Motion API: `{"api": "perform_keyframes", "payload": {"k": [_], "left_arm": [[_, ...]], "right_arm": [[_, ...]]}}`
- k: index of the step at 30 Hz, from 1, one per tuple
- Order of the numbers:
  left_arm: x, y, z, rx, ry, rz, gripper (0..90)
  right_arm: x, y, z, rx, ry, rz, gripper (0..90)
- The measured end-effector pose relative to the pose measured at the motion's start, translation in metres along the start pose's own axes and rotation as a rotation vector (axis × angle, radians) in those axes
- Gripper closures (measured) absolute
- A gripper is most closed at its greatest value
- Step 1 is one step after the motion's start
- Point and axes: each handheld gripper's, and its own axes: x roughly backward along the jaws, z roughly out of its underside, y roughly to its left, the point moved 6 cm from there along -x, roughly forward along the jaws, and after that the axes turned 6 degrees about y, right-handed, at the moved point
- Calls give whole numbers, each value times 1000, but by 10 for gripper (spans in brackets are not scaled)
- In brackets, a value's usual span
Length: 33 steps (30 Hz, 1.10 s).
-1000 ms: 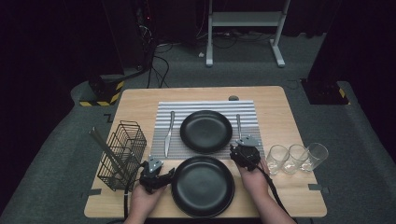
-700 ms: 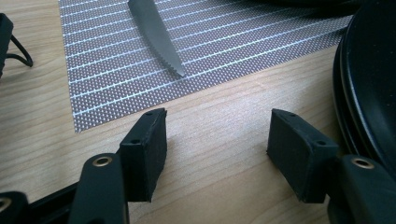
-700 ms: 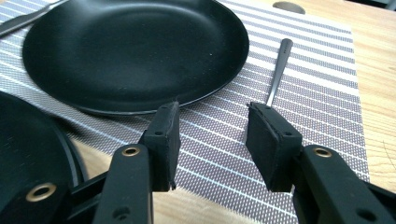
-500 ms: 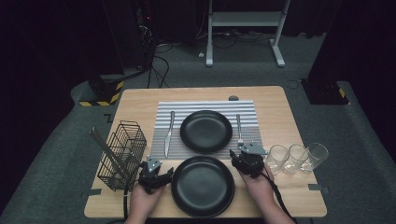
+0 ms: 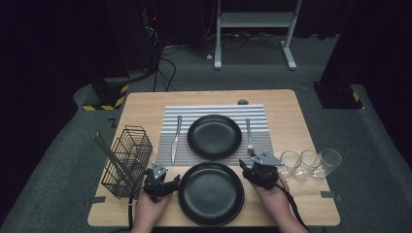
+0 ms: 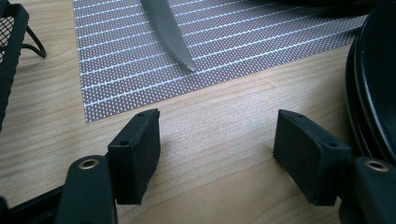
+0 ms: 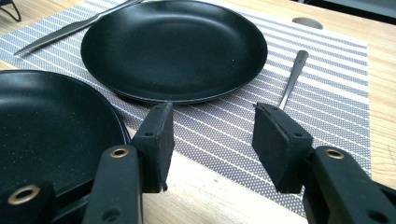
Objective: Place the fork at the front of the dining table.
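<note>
The near black plate (image 5: 210,193) lies flat on the counter (image 5: 145,104) at its front edge, just short of the striped placemat (image 5: 214,110) that carries a second plate (image 5: 214,136), a knife (image 5: 175,138) and a fork (image 5: 248,133). The left hand-held gripper (image 5: 165,181) and the right hand-held gripper (image 5: 252,170) flank it, both with jaws spread and empty. The rim is thin and lies low, so a jaw may skid over it rather than under. The right one also sits near the fork and three glasses (image 5: 311,162); a wide swing could knock them.
</note>
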Motion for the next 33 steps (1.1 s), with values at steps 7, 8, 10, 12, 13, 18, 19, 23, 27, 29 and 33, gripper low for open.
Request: {"api": "perform_keyframes", "payload": {"k": [7, 8, 10, 12, 13, 18, 19, 23, 27, 29, 33], "left_arm": [[0, 0, 0, 2, 1, 1, 318], [0, 0, 0, 2, 1, 4, 315], [0, 0, 0, 1, 1, 5, 310], [0, -1, 0, 1, 1, 4, 308], [0, -1, 0, 2, 1, 4, 308], [0, -1, 0, 0, 3, 6, 295], [0, -1, 0, -1, 3, 5, 292], [0, -1, 0, -2, 3, 4, 289], [0, -2, 0, -1, 4, 3, 289], [0, -1, 0, -4, 6, 3, 289], [0, -1, 0, -7, 6, 4, 289]], "right_arm": [[10, -4, 0, -2, -8, -1, 463], [12, -4, 0, 1, -11, -1, 462], [15, -4, -1, 6, -18, 4, 461], [18, -5, -1, 12, -25, 4, 456], [19, -5, -1, 12, -27, 4, 450], [27, -7, -1, 8, -45, 7, 437], [31, -9, -2, 4, -55, 7, 437], [40, -16, -4, -14, -74, 9, 436], [47, -24, -3, -33, -85, 15, 438], [49, -28, -3, -39, -88, 20, 440], [53, -35, -3, -57, -95, 24, 447]]}}
